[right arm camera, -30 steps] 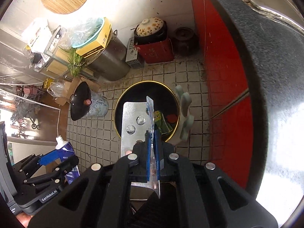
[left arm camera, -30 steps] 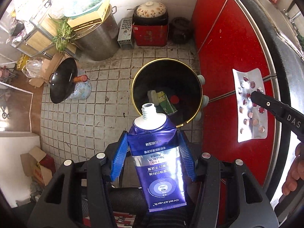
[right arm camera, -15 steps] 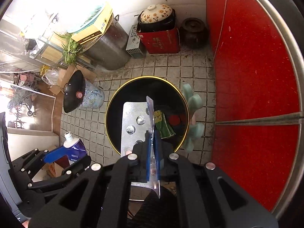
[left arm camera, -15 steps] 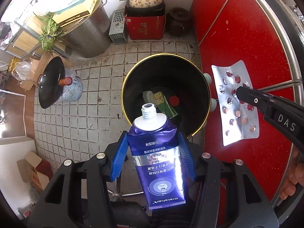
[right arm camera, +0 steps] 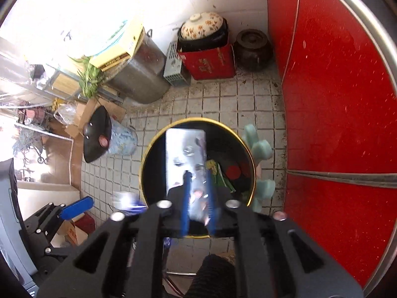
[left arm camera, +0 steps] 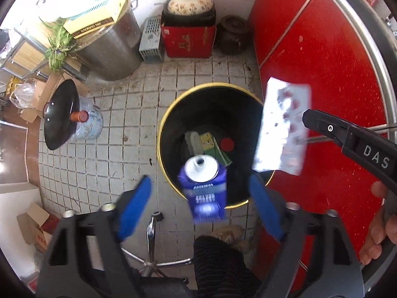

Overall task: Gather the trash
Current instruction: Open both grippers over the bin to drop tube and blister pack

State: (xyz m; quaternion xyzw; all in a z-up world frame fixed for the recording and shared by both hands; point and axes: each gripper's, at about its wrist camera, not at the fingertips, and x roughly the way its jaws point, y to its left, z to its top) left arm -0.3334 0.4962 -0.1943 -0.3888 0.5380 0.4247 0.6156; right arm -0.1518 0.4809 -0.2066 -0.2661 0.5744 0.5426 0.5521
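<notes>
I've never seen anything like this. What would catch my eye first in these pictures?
Probably the blue toothpaste tube, blurred in mid-air between the spread blue fingers of the left gripper, right over the black, gold-rimmed bin on the tiled floor. Beside it, a silvery pill blister pack hangs over the bin's edge at the right gripper. A glossy red cabinet fills the right side.

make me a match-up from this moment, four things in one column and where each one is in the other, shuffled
Things:
1. toothpaste tube
2. pill pack
3. red cap
4. clay pot

Places:
A. on the red box
B. at the bottom of the bin
C. in the air between the left gripper's open fingers
D. at the right gripper's tips, over the bin rim

Pairs: 1-C, 2-D, 3-B, 4-A
</notes>
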